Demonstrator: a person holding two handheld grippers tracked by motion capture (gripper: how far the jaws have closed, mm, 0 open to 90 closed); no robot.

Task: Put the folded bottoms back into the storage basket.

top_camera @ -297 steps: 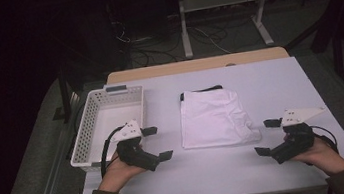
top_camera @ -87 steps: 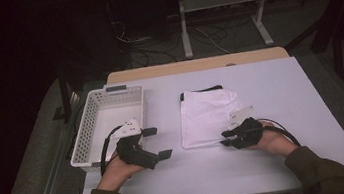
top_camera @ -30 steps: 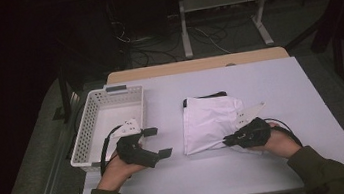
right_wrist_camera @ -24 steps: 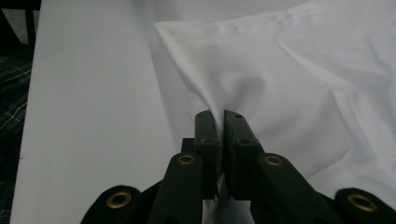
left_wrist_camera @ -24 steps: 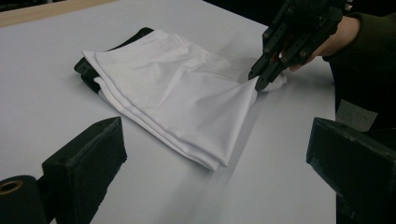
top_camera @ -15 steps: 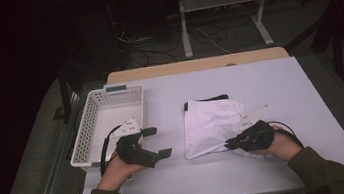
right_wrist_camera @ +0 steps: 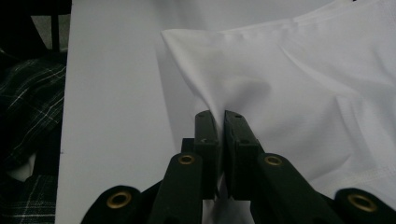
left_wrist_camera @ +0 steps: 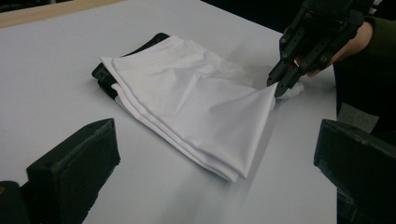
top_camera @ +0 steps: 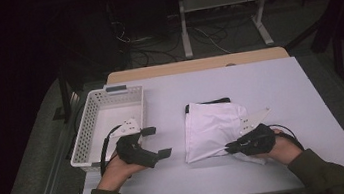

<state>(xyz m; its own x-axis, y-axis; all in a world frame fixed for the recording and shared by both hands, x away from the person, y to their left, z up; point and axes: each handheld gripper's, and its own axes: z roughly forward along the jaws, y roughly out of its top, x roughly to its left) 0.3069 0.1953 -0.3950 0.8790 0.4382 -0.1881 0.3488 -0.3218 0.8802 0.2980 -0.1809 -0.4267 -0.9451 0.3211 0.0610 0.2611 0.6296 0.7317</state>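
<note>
A white desk (top_camera: 270,89) is seen from above, with a person's forearms in dark olive sleeves entering from the near edge. A folded white garment (top_camera: 212,128) lies flat near the middle of the desk, slightly to the right, and a strip of black fabric (top_camera: 207,103) shows at its far edge. The right tongs (top_camera: 228,146) are held low at the garment's near right corner, and their two black jaws are pressed together on a pinch of the white cloth; in the right gripper view the fabric (right_wrist_camera: 299,79) is seen gathered into a small peak between the jaw tips. From the left gripper view the pinched corner of the garment (left_wrist_camera: 187,107) is seen lifted a little off the desk, while the remaining layers stay stacked and flat. The right tongs (left_wrist_camera: 280,86) appear there at the upper right, gripped by a hand (left_wrist_camera: 348,44). The left tongs (top_camera: 155,142) are held just above the desk near its left front, with the jaws spread wide and nothing between them. A white plastic basket (top_camera: 87,138) with perforated walls stands just beside the left hand (top_camera: 118,167), along the left edge of the desk. Beyond the desk, a dark floor with cables (top_camera: 202,37) and a white metal stand (top_camera: 221,7) can be made out.
</note>
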